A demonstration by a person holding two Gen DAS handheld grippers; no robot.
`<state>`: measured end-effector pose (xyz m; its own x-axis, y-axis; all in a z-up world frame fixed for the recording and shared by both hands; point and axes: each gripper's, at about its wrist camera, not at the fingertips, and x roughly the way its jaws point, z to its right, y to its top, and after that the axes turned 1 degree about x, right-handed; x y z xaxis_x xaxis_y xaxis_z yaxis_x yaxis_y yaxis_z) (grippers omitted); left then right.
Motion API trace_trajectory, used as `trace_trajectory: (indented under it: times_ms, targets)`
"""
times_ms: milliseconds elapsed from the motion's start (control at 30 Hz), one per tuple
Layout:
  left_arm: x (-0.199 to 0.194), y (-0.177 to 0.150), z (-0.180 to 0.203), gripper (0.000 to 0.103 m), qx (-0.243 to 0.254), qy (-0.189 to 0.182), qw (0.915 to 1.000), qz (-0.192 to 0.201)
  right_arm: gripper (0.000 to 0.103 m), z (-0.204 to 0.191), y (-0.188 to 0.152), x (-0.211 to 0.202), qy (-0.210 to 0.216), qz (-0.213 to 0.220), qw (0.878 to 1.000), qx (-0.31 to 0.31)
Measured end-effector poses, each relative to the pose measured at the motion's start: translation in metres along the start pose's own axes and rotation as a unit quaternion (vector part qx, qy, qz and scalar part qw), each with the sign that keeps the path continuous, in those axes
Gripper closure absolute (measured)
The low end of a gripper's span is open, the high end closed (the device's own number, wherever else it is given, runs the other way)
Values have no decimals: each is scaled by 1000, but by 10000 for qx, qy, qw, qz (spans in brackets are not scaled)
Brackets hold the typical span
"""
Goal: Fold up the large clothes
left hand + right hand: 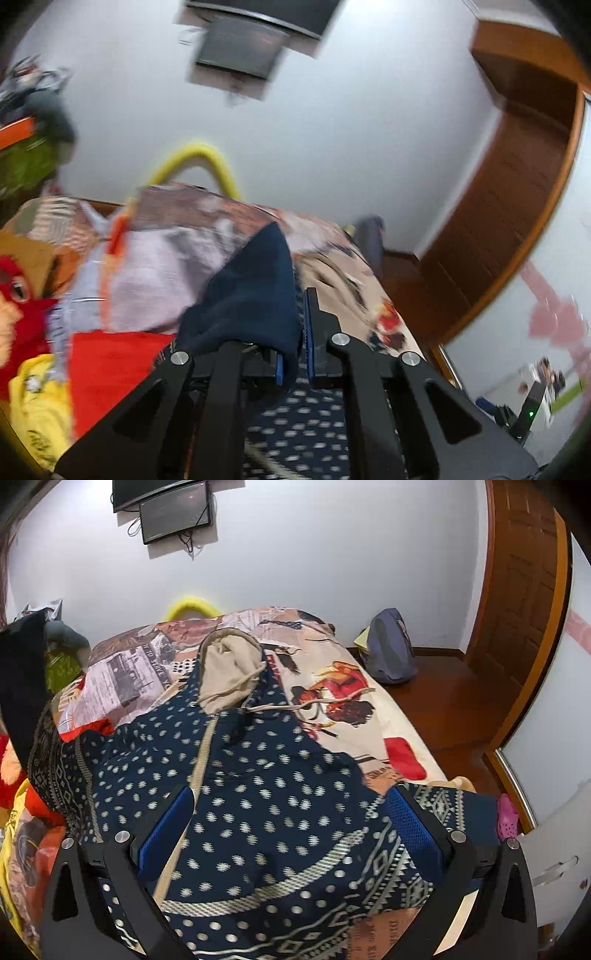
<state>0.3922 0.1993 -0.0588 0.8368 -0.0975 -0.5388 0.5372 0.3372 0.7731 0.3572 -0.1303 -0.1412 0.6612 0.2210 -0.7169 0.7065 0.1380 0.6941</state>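
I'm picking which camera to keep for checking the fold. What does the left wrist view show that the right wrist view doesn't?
Only the left wrist view shows the left gripper shut on a fold of dark blue cloth, and a red cloth beside it.

Only the right wrist view shows the hoodie spread flat, its beige hood, the open right gripper over it, and a pink shoe.

Both show the printed bedsheet, the wall screen and the wooden door.
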Motion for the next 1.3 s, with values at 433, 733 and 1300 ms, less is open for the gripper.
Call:
trace_trajectory:
  times_ms: [433, 733, 1300]
  targets:
    - [162, -166, 140, 95, 973, -678, 9708, -2084, 0, 40, -26, 7, -228, -285, 9993, 62]
    - [177, -227, 148, 67, 1284, -720, 9411, -3043, 0, 44, -38, 5, -247, -458, 9986, -57]
    - [53, -183, -16, 38, 1399, 1045, 9616, -2118, 1, -62, -24, 27, 224, -457, 9910, -1234]
